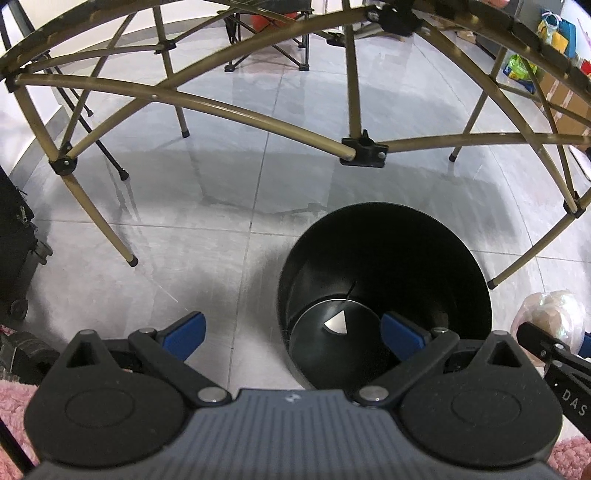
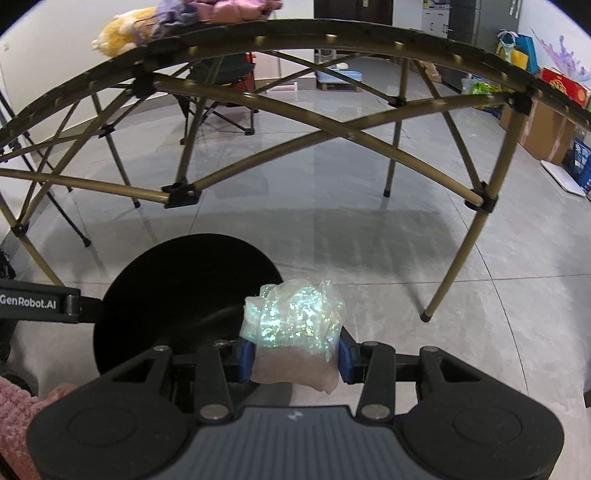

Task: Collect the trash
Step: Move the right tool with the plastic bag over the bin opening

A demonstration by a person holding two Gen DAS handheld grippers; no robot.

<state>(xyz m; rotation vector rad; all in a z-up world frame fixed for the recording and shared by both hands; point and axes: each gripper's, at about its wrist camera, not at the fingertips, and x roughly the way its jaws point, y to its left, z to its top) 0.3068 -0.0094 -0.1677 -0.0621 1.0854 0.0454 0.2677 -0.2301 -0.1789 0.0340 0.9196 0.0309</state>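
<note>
A round black trash bin (image 1: 388, 229) stands on the grey tiled floor, with a small pale scrap (image 1: 336, 322) on its bottom. My left gripper (image 1: 291, 334) hangs open above the bin's near left rim with nothing between its blue pads. My right gripper (image 2: 295, 356) is shut on a crumpled, shimmering clear plastic wrapper (image 2: 295, 321), just right of the bin (image 2: 166, 277). The same wrapper (image 1: 554, 317) and the right gripper's arm show at the right edge of the left wrist view. The left gripper's black arm (image 2: 40, 304) crosses the right wrist view at left.
A folding table's bronze frame (image 1: 258, 118) arches over the bin, its legs (image 2: 458, 258) planted around it. Plush toys (image 2: 125, 27) lie on the tabletop. A black case (image 1: 14, 240) stands left. Cardboard boxes and bags (image 2: 546, 122) line the right wall. A pink fuzzy sleeve (image 2: 18, 410) shows bottom left.
</note>
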